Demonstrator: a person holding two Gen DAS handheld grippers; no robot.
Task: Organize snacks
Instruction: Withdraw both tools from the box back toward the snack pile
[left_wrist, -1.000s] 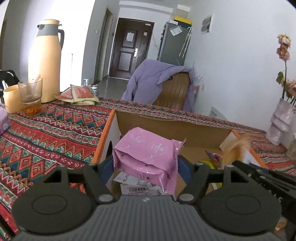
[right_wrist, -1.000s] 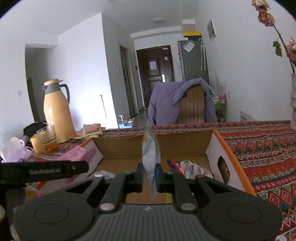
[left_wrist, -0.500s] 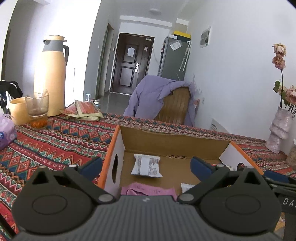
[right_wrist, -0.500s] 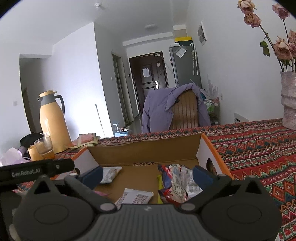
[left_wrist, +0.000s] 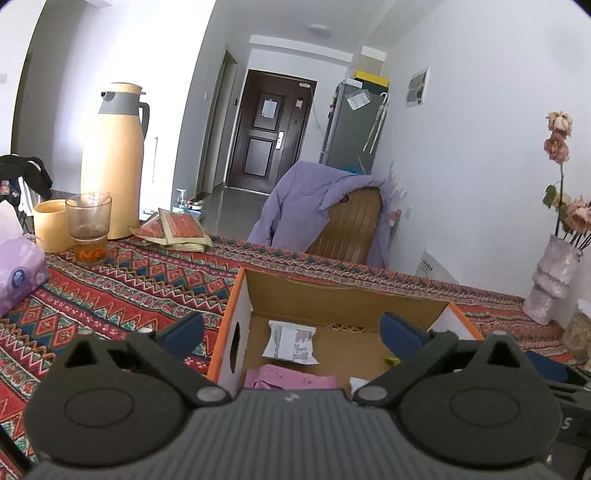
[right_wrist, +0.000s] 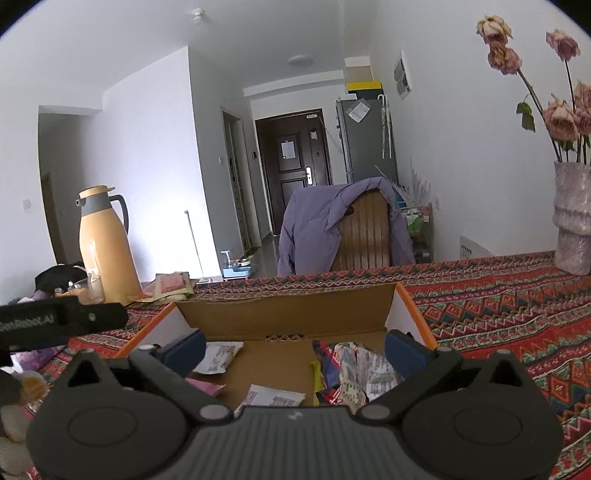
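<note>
Both units hang above the near edge of the cardboard box (left_wrist: 347, 295), low centre of each frame. Left hand-held gripper (left_wrist: 291, 332) – jaws spread wide, nothing between the blue pads; the opening has just been widening. I read the same on the right hand-held gripper (right_wrist: 295, 345): released, pads far apart, empty, also just widened from nearly closed.

The snacks lie on the box floor. From the left wrist view I see a white printed packet (left_wrist: 290, 339) flat near the middle of the floor, and the pink packet (left_wrist: 290, 376) below it at the bottom edge of the visible floor, partly hidden by the gripper body. From the right wrist view – a white packet (right_wrist: 218, 356) at left behind the left pad, another white packet (right_wrist: 271, 398) at lower centre, a pink corner just left of it, and a heap of colourful wrappers (right_wrist: 351, 369) on the right side of the box.

The box sits on a bench covered by a red patterned cloth (left_wrist: 122, 280). Upper left of the left view: a tall yellow thermos (left_wrist: 112, 162), a glass (left_wrist: 88, 227) in front of it, a tissue pack (left_wrist: 16, 273) at the left edge. A vase of dried roses (right_wrist: 574, 221) stands at far right of the right view. Behind the bench, a chair draped with a purple jacket (left_wrist: 310, 206)
</note>
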